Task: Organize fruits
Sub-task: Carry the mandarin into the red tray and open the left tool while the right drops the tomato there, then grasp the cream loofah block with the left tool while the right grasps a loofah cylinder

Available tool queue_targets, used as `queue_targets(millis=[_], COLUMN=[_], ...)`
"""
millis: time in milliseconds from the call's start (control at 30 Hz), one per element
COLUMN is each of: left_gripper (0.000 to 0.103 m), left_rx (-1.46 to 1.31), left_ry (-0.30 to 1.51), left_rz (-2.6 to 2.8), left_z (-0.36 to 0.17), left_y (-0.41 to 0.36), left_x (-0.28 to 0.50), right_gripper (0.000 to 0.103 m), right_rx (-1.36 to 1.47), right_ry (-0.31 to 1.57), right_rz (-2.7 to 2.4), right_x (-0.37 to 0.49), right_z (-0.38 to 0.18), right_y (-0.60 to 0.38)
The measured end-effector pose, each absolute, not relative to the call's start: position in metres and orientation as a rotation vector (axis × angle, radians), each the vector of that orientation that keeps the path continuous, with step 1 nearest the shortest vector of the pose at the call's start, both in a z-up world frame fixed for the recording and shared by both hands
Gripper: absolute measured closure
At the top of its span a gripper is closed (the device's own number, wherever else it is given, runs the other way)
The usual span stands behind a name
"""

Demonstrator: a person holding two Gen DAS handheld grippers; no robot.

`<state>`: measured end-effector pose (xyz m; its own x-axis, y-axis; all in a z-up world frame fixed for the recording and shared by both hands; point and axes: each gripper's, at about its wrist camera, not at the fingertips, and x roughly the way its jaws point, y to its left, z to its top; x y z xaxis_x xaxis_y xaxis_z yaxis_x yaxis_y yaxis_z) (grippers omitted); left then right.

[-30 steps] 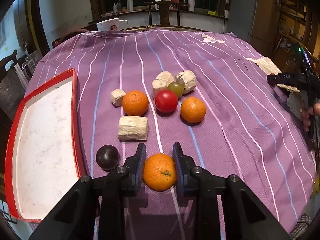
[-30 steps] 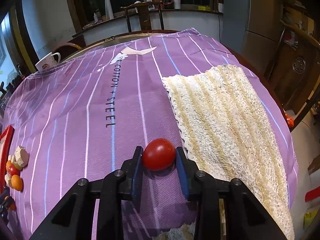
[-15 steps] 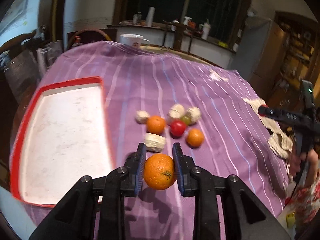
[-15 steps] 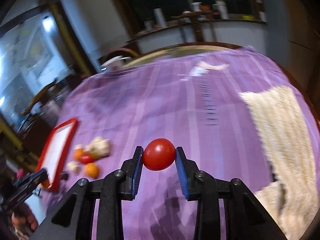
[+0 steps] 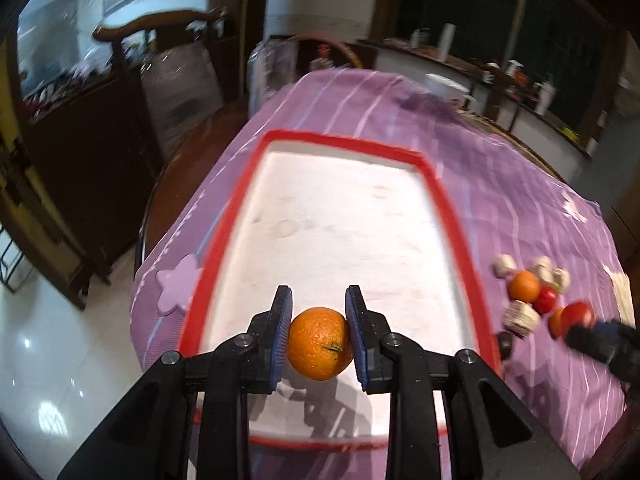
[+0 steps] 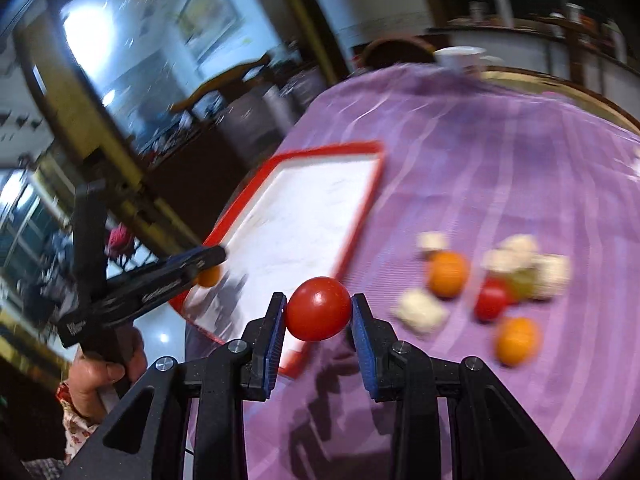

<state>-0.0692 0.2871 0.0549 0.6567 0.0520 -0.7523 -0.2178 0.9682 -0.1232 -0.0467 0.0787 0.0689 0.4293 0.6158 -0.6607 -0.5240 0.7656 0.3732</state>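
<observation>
left gripper [image 5: 319, 332] clamped on a round orange fruit [image 5: 319, 343], held over the near end of the white red-rimmed tray [image 5: 444, 200]; right gripper [image 6: 318, 318] pinching a glossy red tomato [image 6: 317, 308] above the purple striped cloth [image 6: 520, 168], just beside the tray's corner
</observation>
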Motion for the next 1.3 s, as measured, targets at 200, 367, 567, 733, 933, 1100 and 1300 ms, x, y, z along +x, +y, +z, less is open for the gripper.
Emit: queue_targets(millis=[200,367,567,733,933,1100,1300], left_gripper=[0.076,0.056,0.032,0.031,0.030,0.030,0.029], left_rx=[-0.219,-0.243,-0.252,-0.266,-0.277,-0.250,-0.187], left_ry=[0.871,0.853,0.801,0.757,0.724,0.697,0.719], left_rz=[0.186,0.201,0.207,0.224,0.237,0.171,0.053], left_z=[0.041,0.042,0.054,0.067,0.079,0.092,0.093], left_y=[0.301,0.308,0.307,0.303,0.294,0.262,0.207], left_x=[-0.066,-0.069,-0.079,-0.093,-0.110,-0.117,-0.107], right_gripper=[0.067,0.066,0.062,0.061,0.058,0.051,0.027], right_rx=[0.014,-0.048,-0.079,0.023,0.122,0.109,0.081], right_ry=[0.919,0.920,0.911,0.875,0.776,0.645,0.670], right_rz=[0.720,0.694,0.681,0.688,0.611,0.439,0.241], right_x=[-0.034,-0.029,-0.029,-0.032,-0.040,-0.056,-0.051], right_z=[0.040,0.031,0.035,0.057,0.087,0.108,0.098], right_y=[0.143,0.159,0.162,0.136,0.070,0.003,-0.063])
